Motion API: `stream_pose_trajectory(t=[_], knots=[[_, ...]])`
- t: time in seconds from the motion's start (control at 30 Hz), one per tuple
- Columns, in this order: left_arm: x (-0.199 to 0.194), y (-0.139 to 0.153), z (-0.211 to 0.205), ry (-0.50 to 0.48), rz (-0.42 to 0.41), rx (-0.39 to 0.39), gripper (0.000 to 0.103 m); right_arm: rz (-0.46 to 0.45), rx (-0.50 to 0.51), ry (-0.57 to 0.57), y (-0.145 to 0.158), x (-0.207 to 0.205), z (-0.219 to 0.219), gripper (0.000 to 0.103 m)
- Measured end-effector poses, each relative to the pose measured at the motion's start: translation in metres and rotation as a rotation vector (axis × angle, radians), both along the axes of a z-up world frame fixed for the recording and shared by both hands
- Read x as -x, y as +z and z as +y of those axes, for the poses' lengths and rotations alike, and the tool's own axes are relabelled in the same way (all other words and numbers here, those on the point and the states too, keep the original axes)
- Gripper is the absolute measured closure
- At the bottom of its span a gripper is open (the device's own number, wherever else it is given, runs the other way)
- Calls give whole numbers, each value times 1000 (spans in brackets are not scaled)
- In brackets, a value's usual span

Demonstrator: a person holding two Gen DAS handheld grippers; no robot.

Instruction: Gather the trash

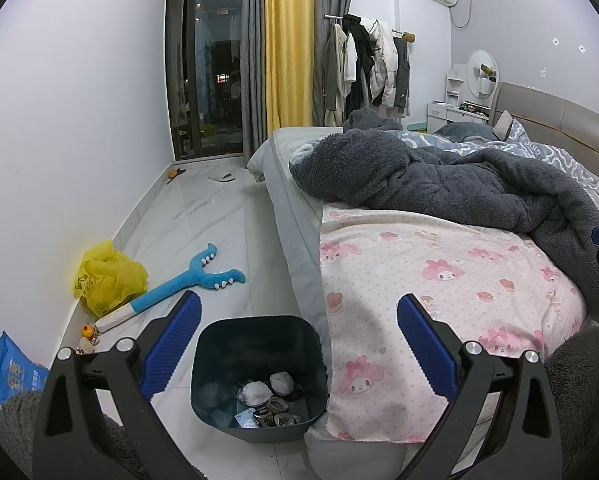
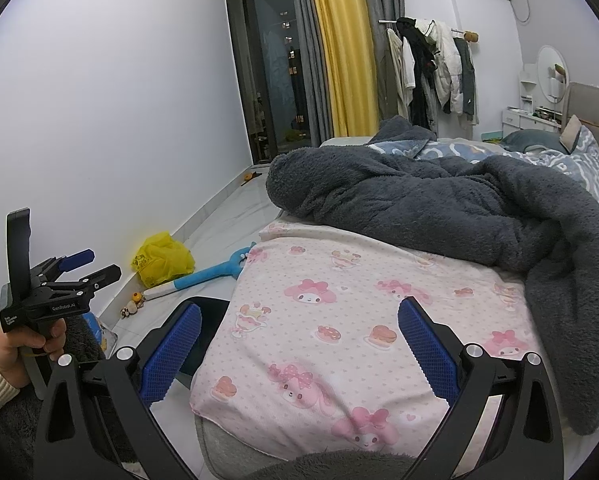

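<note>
A dark blue bin (image 1: 209, 364) stands on the floor against the bed's corner, holding crumpled tissues (image 1: 281, 382), tape rolls and wrappers. My left gripper (image 1: 298, 302) hovers above it, open, with nothing between its blue pads. A crumpled yellow plastic bag (image 1: 107, 278) lies by the wall, and a blue packet (image 1: 11, 368) sits at the lower left. My right gripper (image 2: 299, 308) hangs open and empty over the pink printed blanket (image 2: 339, 320). In the right wrist view a hand holds the left gripper (image 2: 99, 264) at far left, the bin (image 2: 209, 306) is mostly hidden, and the yellow bag (image 2: 161, 258) shows.
A blue plush fork-shaped toy (image 1: 187, 280) lies on the white tiles beside the bag, with small figurines (image 1: 87, 334) near the wall. The bed (image 1: 283, 184) carries a grey fleece blanket (image 1: 459, 184). Further off are a slipper (image 1: 222, 177), an orange object (image 1: 172, 174) and a clothes rack (image 1: 371, 64).
</note>
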State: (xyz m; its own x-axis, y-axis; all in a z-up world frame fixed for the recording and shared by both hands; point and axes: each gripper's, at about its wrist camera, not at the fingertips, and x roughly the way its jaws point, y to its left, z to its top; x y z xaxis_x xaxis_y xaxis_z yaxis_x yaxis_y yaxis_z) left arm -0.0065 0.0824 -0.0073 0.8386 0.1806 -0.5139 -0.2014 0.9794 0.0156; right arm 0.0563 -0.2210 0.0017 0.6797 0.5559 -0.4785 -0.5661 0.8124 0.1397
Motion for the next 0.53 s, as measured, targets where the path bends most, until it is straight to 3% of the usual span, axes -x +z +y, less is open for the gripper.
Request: stream_pose_trajectory(t=[0.53], knots=[[1,-3,1,7,3,2,3,3,9,6,1,2,5,3]])
